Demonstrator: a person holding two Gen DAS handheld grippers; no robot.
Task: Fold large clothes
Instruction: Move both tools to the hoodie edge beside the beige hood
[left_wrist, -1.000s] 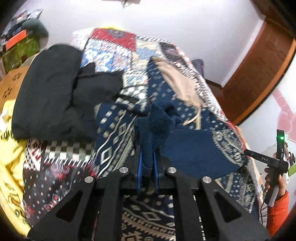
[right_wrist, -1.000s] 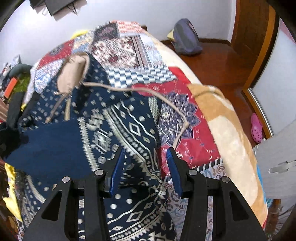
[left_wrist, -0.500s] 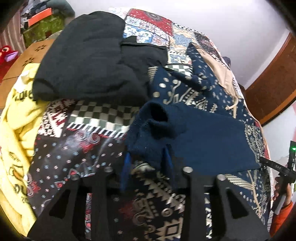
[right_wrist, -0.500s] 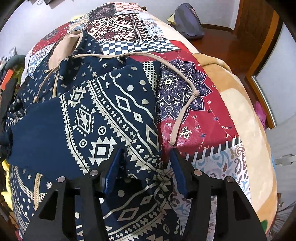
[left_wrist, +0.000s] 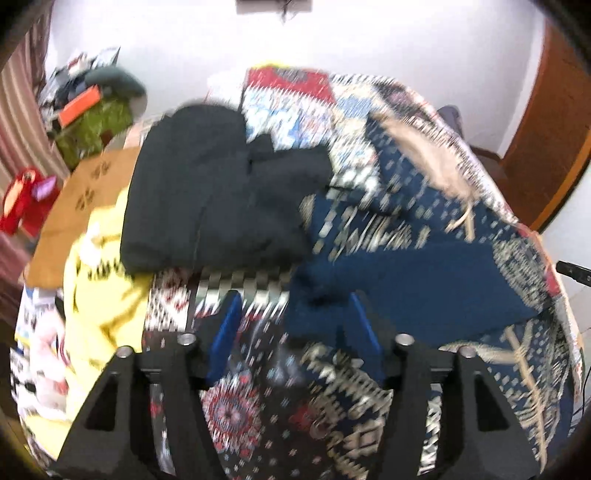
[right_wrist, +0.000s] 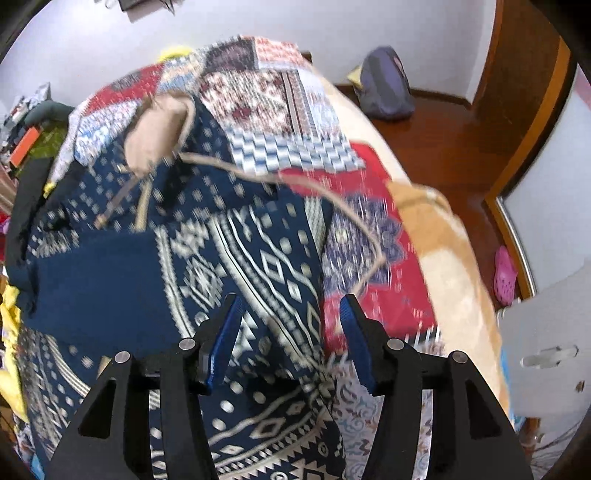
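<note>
**Navy patterned garment spread on the bed**

The patchwork bedspread (right_wrist: 280, 99) carries my navy patterned garment (right_wrist: 258, 266), partly folded — a black garment (left_wrist: 218, 199) beside it. My left gripper (left_wrist: 291, 325) has just been opening, nothing between its jaws; my right gripper (right_wrist: 290, 325) hangs apart over the cloth.

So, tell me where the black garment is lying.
In the left wrist view, the black garment lies folded on the bed's left side, between the yellow cloth and the navy patterned garment.

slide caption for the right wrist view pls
Open right hand-held gripper above the navy patterned garment spread on a patchwork bedspread.
</note>
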